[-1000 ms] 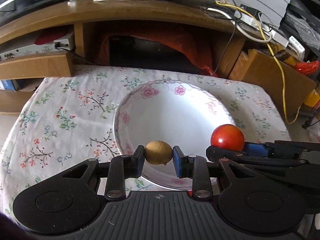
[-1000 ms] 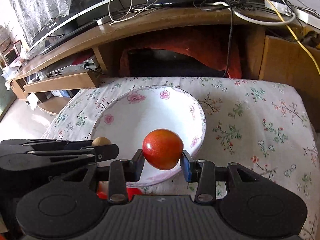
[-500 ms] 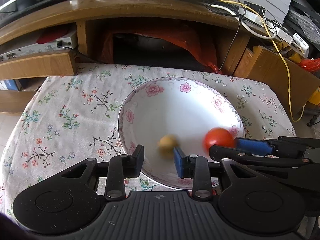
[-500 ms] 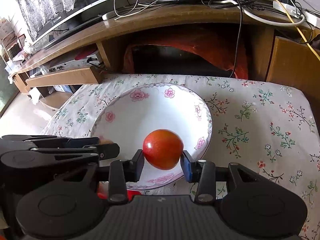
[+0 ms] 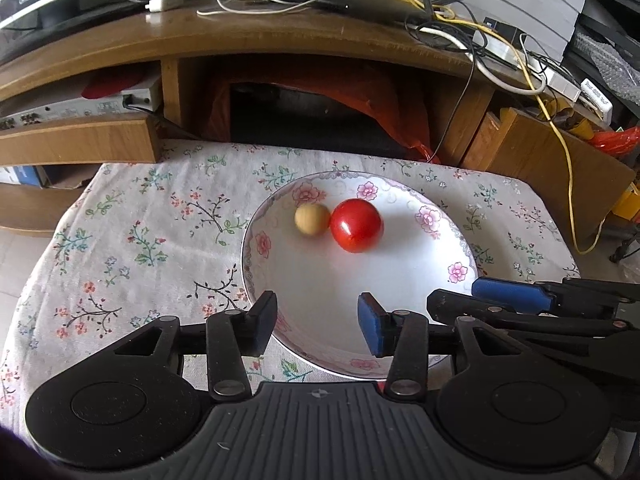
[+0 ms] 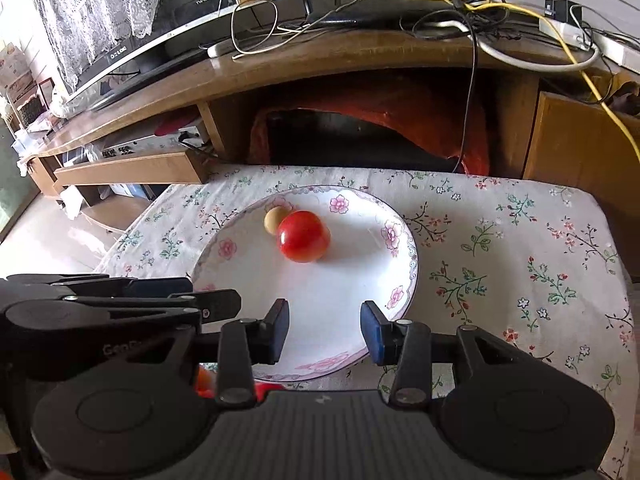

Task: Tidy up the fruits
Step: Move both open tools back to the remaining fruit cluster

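A red tomato-like fruit (image 5: pixel 356 225) and a small yellow-brown fruit (image 5: pixel 312 219) lie touching each other in the far part of a white floral plate (image 5: pixel 456 256). My left gripper (image 5: pixel 318 320) is open and empty above the plate's near rim. In the right wrist view the red fruit (image 6: pixel 304 236) partly hides the yellow one (image 6: pixel 274 218) on the plate (image 6: pixel 400 280). My right gripper (image 6: pixel 325 330) is open and empty over the plate's near edge. The right gripper's fingers (image 5: pixel 512 294) show at the left view's right side.
The plate sits on a floral tablecloth (image 5: pixel 140 240) over a low table. Behind it stands a wooden TV bench (image 5: pixel 280 40) with cables, a screen and a red bag (image 6: pixel 380 120) underneath. Something orange (image 6: pixel 204 380) shows below the grippers.
Both grippers opened and let go of their fruits. The yellow fruit and the red fruit now lie in the plate. Both grippers pulled back and up from the plate.
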The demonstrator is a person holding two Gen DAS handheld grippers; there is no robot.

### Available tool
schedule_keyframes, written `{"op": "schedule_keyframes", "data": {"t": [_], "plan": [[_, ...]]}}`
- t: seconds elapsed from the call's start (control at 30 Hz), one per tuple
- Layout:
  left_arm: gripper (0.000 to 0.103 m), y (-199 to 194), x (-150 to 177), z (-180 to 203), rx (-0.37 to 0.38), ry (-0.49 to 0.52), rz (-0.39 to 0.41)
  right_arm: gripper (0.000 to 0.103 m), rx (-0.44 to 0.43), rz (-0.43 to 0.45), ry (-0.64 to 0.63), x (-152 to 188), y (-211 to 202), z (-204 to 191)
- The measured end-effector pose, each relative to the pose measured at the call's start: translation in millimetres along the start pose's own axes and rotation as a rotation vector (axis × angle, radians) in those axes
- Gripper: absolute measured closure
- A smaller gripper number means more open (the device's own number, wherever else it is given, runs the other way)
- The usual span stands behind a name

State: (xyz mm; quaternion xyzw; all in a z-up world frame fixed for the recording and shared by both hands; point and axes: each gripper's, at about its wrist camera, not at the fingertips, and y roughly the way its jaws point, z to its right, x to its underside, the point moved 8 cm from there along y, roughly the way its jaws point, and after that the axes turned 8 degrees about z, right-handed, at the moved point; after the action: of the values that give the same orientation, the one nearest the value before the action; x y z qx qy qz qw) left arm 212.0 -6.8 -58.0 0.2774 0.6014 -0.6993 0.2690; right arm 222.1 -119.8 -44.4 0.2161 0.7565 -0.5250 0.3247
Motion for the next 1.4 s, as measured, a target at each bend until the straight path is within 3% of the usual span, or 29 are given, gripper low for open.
{"op": "schedule_keyframes", "data": {"t": [0.7, 1.4], "plan": [[0.047, -35, 19, -3, -0.007, 0.031, 0.004, 0.063, -0.008, -0.017, -0.023, 17, -31, -20], [0.045, -41, 57, -21, -0.026, 0.011, -0.088, 0.063, -0.046, -0.128, -0.002, 57, -28, -34]]}}
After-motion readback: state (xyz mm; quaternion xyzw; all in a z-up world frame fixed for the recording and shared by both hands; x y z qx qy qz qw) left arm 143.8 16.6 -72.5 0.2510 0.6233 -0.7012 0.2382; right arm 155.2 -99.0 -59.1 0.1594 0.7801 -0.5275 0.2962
